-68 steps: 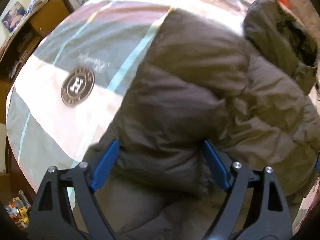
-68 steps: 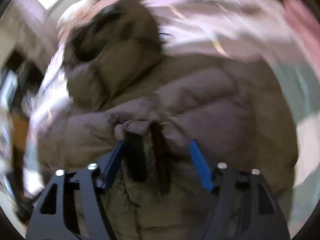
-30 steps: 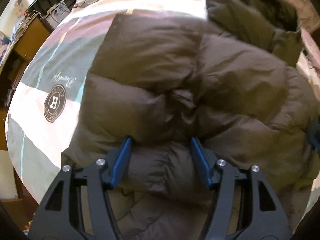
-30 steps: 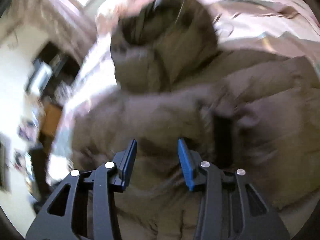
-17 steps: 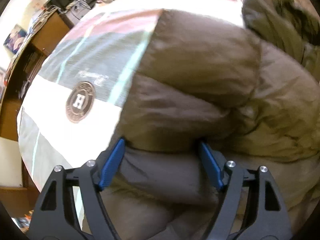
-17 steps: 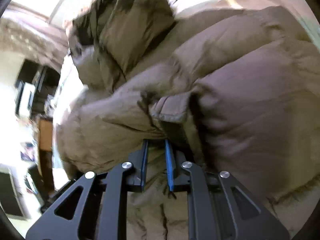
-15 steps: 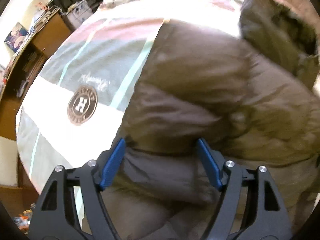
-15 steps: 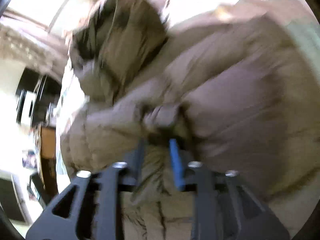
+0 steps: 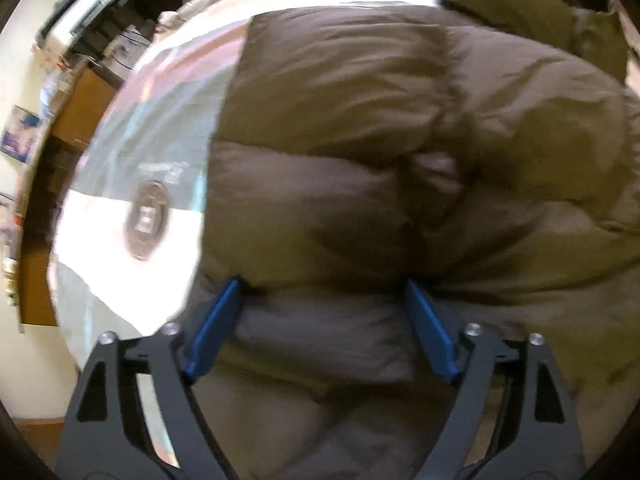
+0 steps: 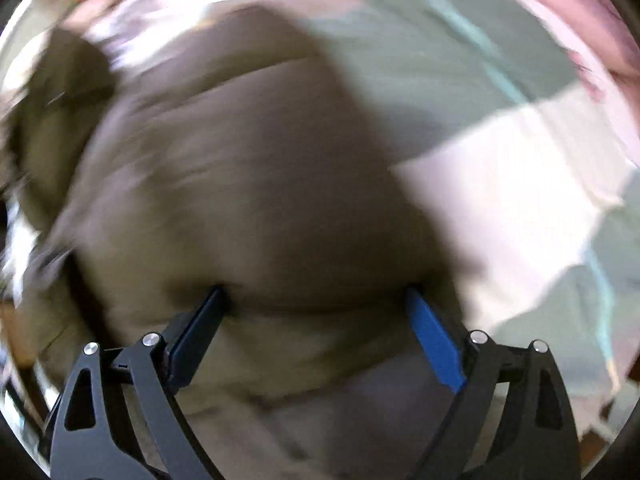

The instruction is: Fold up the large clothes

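Observation:
A brown puffer jacket lies bunched on a bed, its hood at the far right. My left gripper points down over the jacket's near edge. Its jaws are opening wide, with a padded fold of the jacket between the blue fingers. In the blurred right wrist view the same jacket fills the left and middle. My right gripper stands over it, jaws opening wide, jacket fabric bulging between them. I cannot make out any pad pressing the fabric.
The jacket rests on a plaid bedcover with a round logo; the cover lies bare to the jacket's right. Wooden shelves with clutter stand beyond the bed's left edge. Pink fabric lies at the far right.
My right gripper, nearly shut at the jacket's cuff half a second ago, has swung right across the jacket and spread wide. The left jaws have widened over the same fold.

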Demonstrator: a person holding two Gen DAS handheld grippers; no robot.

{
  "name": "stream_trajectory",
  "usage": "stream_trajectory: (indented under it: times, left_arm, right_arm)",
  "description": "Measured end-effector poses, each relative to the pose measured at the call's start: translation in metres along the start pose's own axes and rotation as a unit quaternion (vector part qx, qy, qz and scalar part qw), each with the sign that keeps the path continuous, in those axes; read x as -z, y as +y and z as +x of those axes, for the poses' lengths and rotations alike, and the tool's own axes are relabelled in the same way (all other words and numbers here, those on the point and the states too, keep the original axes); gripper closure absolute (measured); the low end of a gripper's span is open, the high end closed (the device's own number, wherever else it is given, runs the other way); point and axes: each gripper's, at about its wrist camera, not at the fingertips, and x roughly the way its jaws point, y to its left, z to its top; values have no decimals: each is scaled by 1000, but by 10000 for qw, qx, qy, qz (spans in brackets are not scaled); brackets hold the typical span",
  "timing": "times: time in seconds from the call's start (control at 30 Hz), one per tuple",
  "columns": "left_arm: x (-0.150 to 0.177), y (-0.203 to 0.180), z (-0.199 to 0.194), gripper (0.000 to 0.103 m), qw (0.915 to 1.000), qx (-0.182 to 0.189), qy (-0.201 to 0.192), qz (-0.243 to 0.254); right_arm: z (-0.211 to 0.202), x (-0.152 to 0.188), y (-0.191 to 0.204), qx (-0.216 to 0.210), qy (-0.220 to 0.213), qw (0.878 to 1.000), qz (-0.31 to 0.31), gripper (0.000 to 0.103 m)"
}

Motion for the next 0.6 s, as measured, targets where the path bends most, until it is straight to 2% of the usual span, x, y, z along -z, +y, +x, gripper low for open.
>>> stream_trajectory:
  times: [0.03,0.1,0.17,0.23,0.3,0.33,0.37,0.43,0.5,0.53,0.6]
  left_arm:
    - [1,0,3,13,9998,-180,-41,93]
    - [2,0,5,12,9995,-243,-76,199]
    - [2,1,1,13,9994,-275,-108,182]
    - [1,4,-10,19,9991,-296,-288,98]
    - [1,4,-20,20,9982,-316,-498,78]
    - [0,4,-22,20,9972,-459,-580,122]
    - [-1,3,-18,20,9964,-622,-543,181]
    - [0,5,-5,20,9976,-595,-293,194]
    - [-1,12,4,17,9990,-418,-162,55]
    - [-2,15,6,15,9993,-363,-122,11]
    - [-2,24,13,14,9997,-211,-12,-121]
  right_arm:
    - [-2,-2,-8,11,-12,9999,119,11]
    - [-9,-2,-12,-63,-112,9998,145,11]
    - [-27,2,-4,-229,-482,9986,8,11]
    - [-42,7,6,-530,-803,9950,-252,11]
    - [-56,14,29,-746,-1084,9884,-757,11]
    - [-58,18,40,-811,-1116,9855,-988,11]
    - [-54,23,54,-858,-1040,9831,-1235,11]
    - [-39,32,71,-654,-735,9840,-1483,11]
    - [-6,32,70,-286,-197,9901,-1361,11]
    - [7,30,63,-250,36,9924,-1203,11]
    - [17,23,49,-231,213,9957,-870,7]
